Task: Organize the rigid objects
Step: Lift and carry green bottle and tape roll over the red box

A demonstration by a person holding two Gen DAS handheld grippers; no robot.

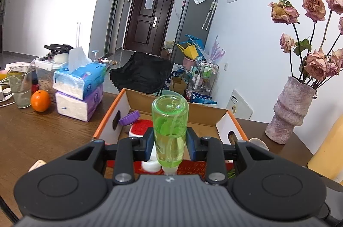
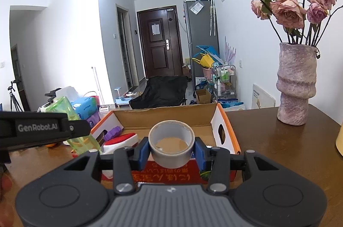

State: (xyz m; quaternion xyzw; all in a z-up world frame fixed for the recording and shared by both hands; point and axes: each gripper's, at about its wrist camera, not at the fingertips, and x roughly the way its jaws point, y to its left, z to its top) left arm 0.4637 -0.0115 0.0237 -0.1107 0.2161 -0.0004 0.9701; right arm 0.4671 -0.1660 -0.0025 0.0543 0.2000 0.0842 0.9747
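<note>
In the lower centre of the left wrist view the left gripper [image 1: 170, 142] pinches a green bottle [image 1: 170, 130] by its sides, cap end nearest the camera, over the near edge of the open box [image 1: 221, 117]. In the lower centre of the right wrist view the right gripper [image 2: 171, 151] pinches a grey tape roll [image 2: 171, 144] above the same box [image 2: 223, 120]. Farther in, at the box's left, lie a purple lid [image 1: 129, 118] and a red-topped white item [image 1: 139, 128]; a vase [image 2: 297, 83] stands on the table [image 2: 268, 141] at right.

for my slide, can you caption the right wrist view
Right tongs grip a grey tape roll over the open cardboard box; the left tongs beside them hold a green bottle.
</note>
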